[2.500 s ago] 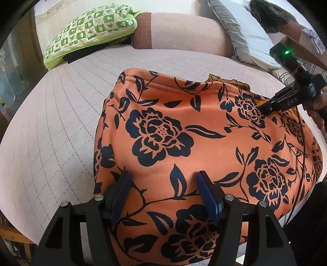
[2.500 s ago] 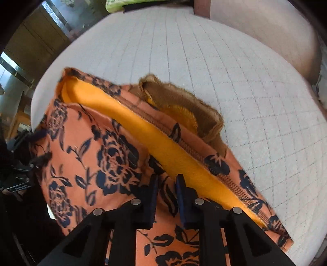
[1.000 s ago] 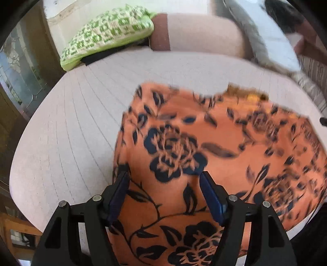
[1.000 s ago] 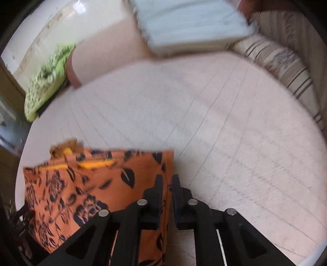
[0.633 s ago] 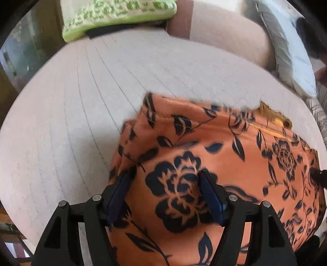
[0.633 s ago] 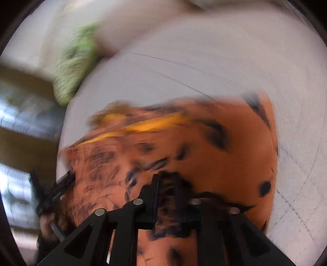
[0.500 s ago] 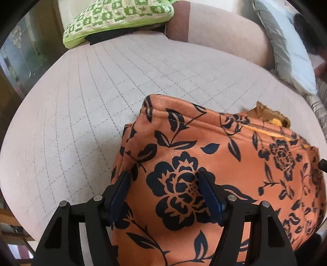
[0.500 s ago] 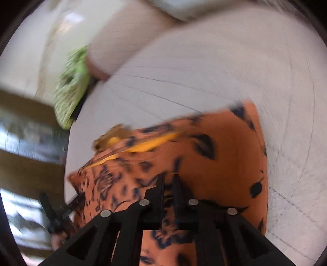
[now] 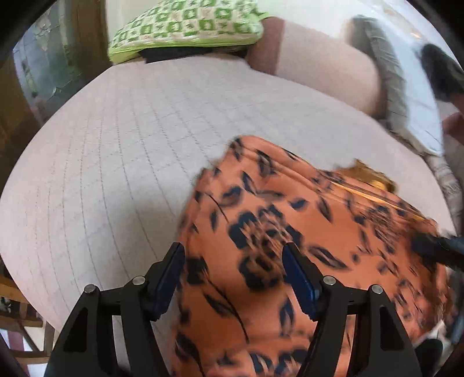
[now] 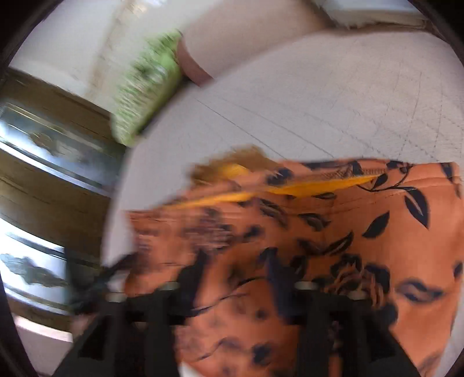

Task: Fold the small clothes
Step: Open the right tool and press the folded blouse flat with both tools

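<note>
An orange garment with dark blue flowers (image 9: 304, 232) lies folded on the quilted bed, its yellow lining (image 10: 313, 185) and a brown furry collar (image 9: 368, 174) showing at the far edge. My left gripper (image 9: 232, 255) hovers open over the garment's near left part, its left finger at the cloth's edge. The right gripper (image 10: 235, 266) is blurred above the garment's near side. Its jaws are opening, and the cloth lies under them, not pinched. The right gripper (image 9: 435, 249) also shows at the right edge of the left wrist view.
The pale quilted bed cover (image 9: 121, 162) stretches left and beyond the garment. A green checked pillow (image 9: 185, 26), a beige bolster (image 9: 324, 66) and a grey pillow (image 9: 406, 95) line the head end. Dark wooden furniture (image 10: 43, 145) stands beside the bed.
The right gripper's jaws were shut and now stand apart, and it has swung down over the garment. The left gripper has drifted sideways and stays open.
</note>
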